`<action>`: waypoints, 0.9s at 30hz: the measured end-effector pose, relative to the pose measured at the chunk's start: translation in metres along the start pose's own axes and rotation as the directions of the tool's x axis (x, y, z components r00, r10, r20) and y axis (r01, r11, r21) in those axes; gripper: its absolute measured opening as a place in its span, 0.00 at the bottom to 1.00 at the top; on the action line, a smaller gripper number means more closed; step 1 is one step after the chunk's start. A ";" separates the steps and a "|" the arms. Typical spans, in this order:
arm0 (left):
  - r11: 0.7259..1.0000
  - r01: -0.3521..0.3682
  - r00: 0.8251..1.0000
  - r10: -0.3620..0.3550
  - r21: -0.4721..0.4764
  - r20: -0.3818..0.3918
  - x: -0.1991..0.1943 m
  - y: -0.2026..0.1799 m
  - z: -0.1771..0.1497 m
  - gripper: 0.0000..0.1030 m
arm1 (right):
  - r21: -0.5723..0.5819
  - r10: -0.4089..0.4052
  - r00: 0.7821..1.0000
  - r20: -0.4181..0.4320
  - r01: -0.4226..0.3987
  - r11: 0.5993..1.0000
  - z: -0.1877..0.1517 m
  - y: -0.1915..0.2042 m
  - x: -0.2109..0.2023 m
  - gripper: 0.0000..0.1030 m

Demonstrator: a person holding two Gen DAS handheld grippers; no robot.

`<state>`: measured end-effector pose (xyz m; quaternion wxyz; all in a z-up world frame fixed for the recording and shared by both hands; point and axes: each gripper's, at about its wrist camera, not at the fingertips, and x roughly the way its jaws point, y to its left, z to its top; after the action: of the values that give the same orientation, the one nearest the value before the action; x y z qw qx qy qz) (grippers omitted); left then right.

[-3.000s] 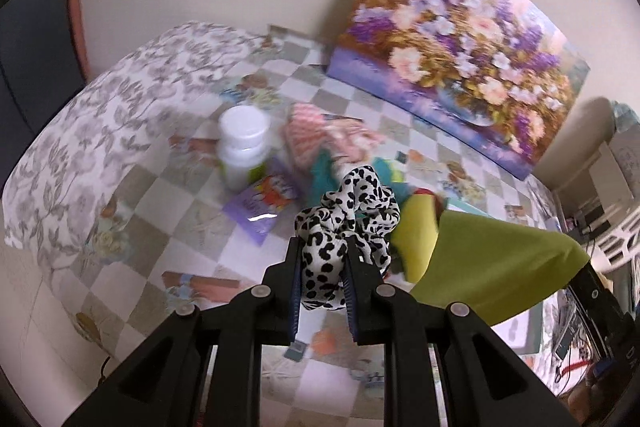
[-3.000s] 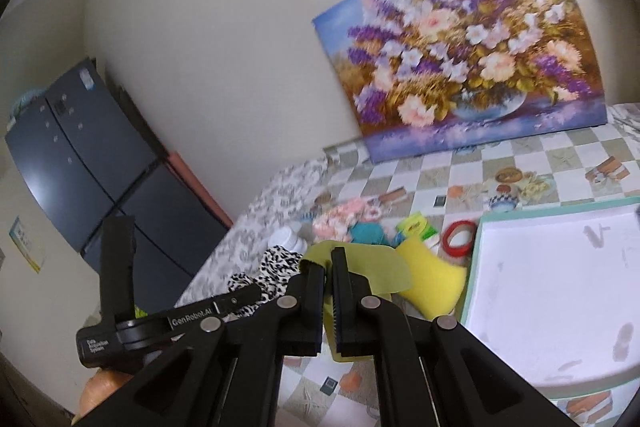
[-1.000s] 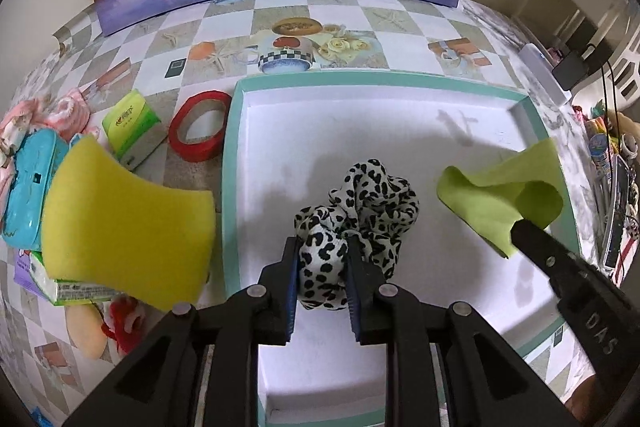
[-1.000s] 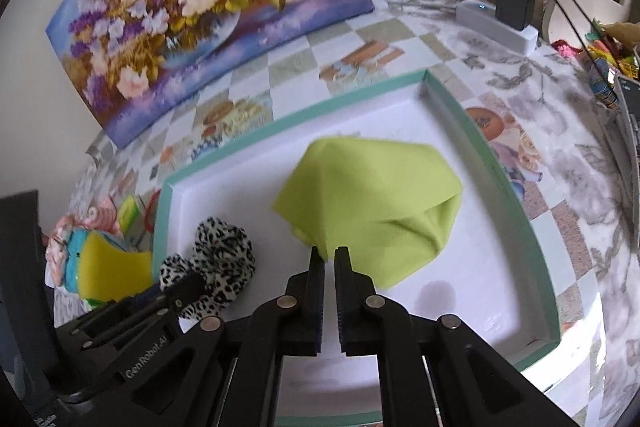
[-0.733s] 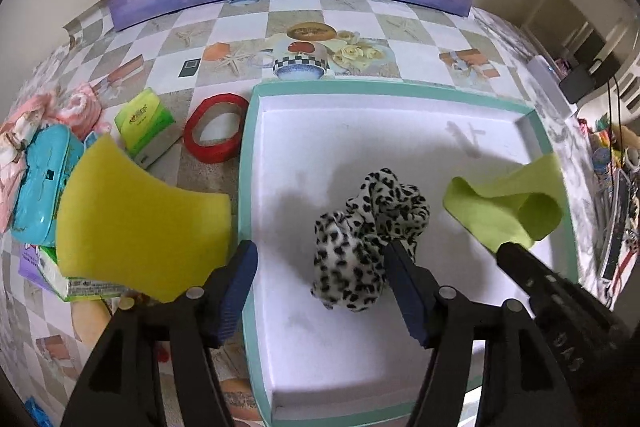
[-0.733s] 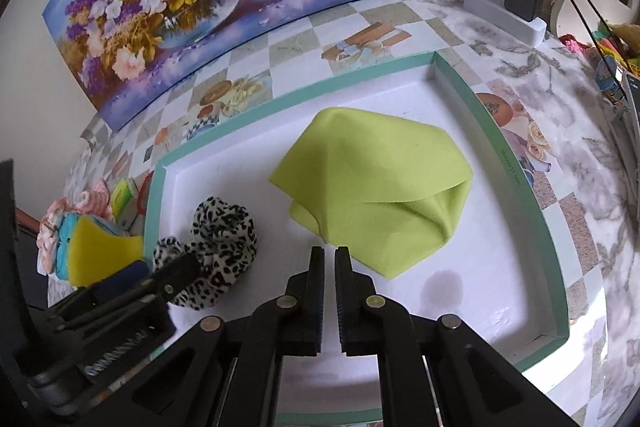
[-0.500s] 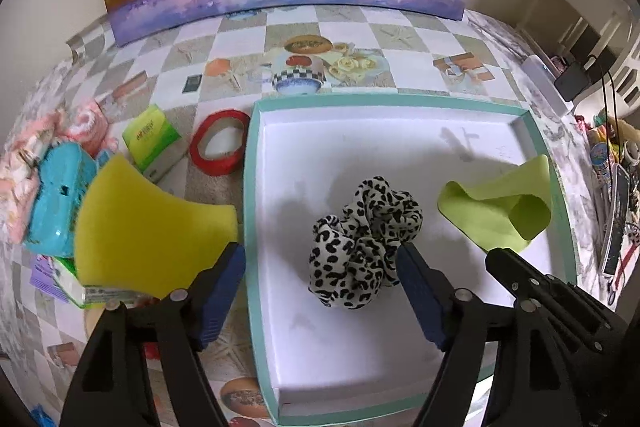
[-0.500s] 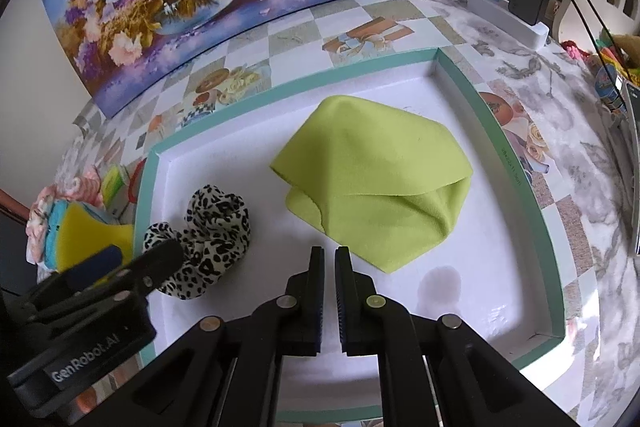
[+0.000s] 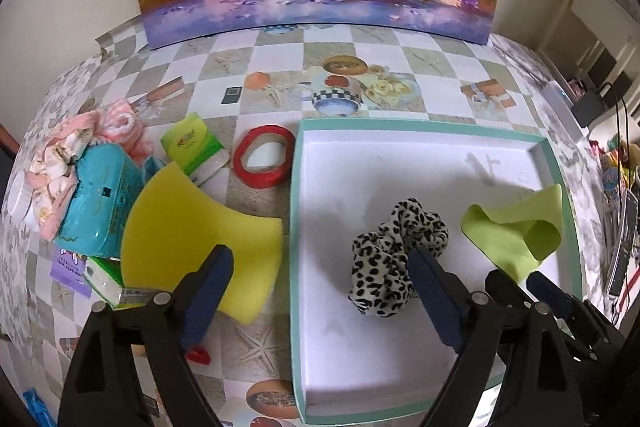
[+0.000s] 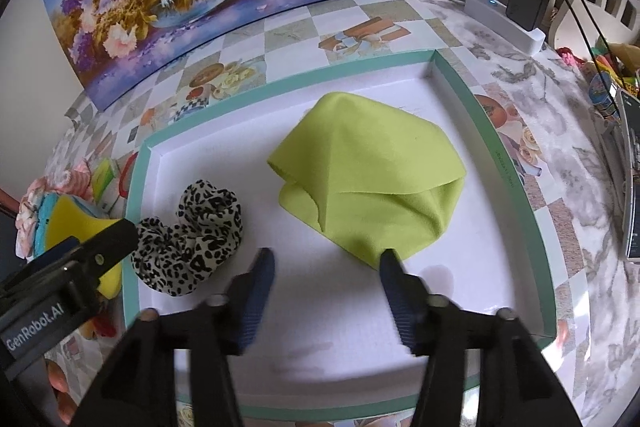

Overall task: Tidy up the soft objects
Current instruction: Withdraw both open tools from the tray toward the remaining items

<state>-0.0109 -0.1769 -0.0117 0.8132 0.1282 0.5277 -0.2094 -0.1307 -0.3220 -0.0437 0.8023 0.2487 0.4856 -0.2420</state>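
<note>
**A:** Start with the left wrist view. What is the left claw (image 9: 320,283) doing?

**B:** It has just been opening and now stands released, jaws wide. The leopard-print scrunchie (image 9: 396,259) lies loose on the floor of the teal-rimmed tray (image 9: 297,211); one finger's tip overlaps its edge in this view, but nothing presses on it. Further right in the tray sits the lime green cloth (image 9: 516,231), curled at one corner.

**A:** And what is left outside the tray?

**B:** On the desk (image 9: 280,55), just left of the tray, a yellow sponge (image 9: 192,235) arches over a small green packet. Beyond it are a turquoise box (image 9: 96,211), pink cloths (image 9: 80,139), a green tissue pack (image 9: 192,143) and a red tape ring (image 9: 264,159).

**A:** How would the sponge handle?

**B:** Light and springy, I judge. It should squash under the pads, so I would pinch across its raised edge, not the flat face.

**A:** Now the right wrist view.

**B:** The right claw (image 10: 326,267) has also just been opening and is released; nothing lies between its jaws. One fingertip looks to be at the near edge of the lime green cloth (image 10: 372,179), which rests folded in the middle of the tray (image 10: 512,179). The scrunchie (image 10: 192,223) lies apart from it, near the tray's left wall, with the left claw (image 10: 96,247) beside it.

**A:** And those two, if they need moving?

**B:** Both seem limp and nearly weightless. The cloth would drape and slide, so take a fold. The scrunchie bunches, so grip through its ruffle.
</note>
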 end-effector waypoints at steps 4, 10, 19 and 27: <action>1.000 -0.010 1.000 0.010 -0.020 0.009 -0.002 0.005 0.001 0.87 | 0.003 -0.011 1.000 0.000 0.011 1.000 0.000 -0.001 0.000 0.60; 0.999 -0.019 1.000 0.020 -0.047 0.011 -0.001 0.010 0.002 0.87 | -0.009 -0.035 0.999 -0.007 0.035 0.999 -0.001 0.001 0.003 0.75; 0.997 -0.029 1.000 0.029 -0.071 0.005 0.000 0.016 0.002 0.92 | 0.033 -0.057 0.998 0.018 0.056 0.998 0.002 -0.008 0.000 1.00; 0.995 -0.030 0.999 0.031 -0.096 0.012 -0.005 0.023 0.004 0.92 | 0.030 -0.085 0.996 0.022 0.085 0.996 0.003 -0.009 -0.004 1.00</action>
<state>0.0016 -0.1575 -0.0054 0.8249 0.0957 0.5298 -0.1725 -0.1360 -0.3299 -0.0409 0.7932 0.2367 0.4829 -0.2858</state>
